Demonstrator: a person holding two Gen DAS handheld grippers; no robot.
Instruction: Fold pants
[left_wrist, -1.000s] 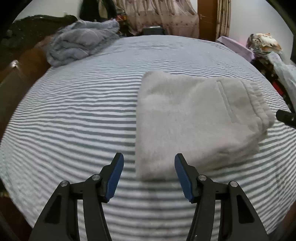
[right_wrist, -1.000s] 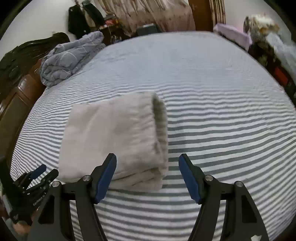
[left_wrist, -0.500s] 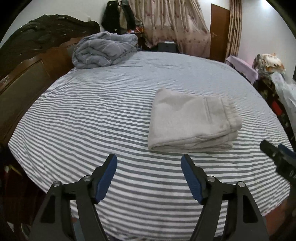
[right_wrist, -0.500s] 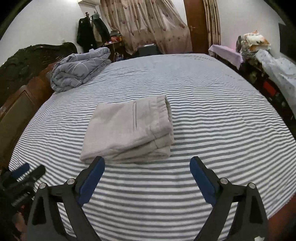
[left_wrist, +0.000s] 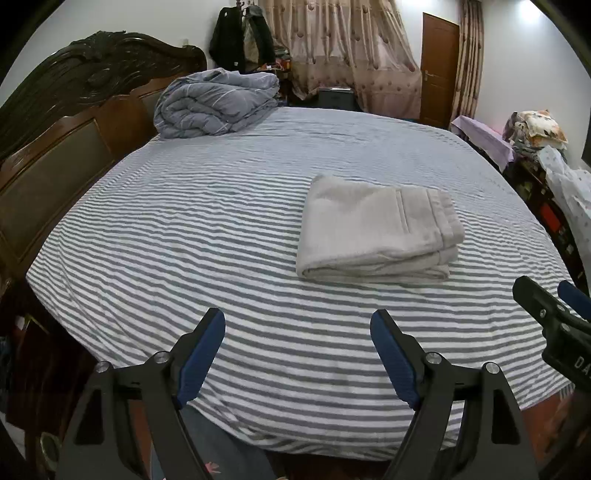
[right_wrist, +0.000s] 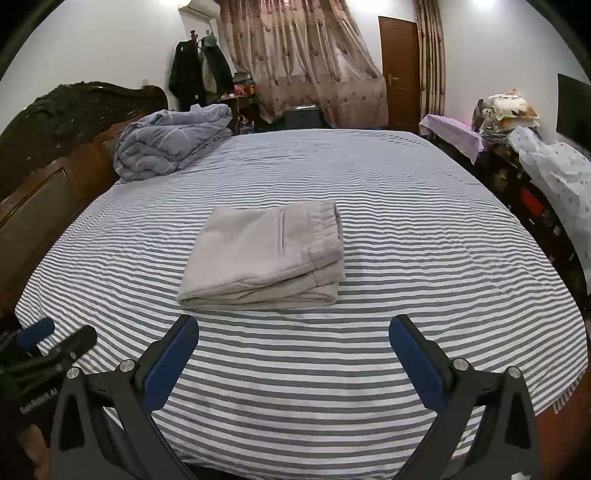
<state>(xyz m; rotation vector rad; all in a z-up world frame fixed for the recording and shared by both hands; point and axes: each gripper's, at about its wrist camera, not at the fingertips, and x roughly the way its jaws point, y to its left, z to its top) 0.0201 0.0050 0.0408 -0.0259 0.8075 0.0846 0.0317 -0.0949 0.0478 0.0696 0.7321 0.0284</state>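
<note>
Pants (right_wrist: 264, 256), grey, folded on striped bed sheet (right_wrist: 406, 258); left gripper (left_wrist: 297, 352) and right gripper (right_wrist: 293, 360) spread, just widened, nothing between; risk: snagging stack, undoing fold.

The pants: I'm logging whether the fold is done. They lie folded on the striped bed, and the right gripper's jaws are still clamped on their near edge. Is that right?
Not quite. The pants do lie folded on the striped bed, but the right gripper is not clamped on them: in the right wrist view its jaws stand wide open, short of the near edge, having just been opening, with nothing between them.
</note>
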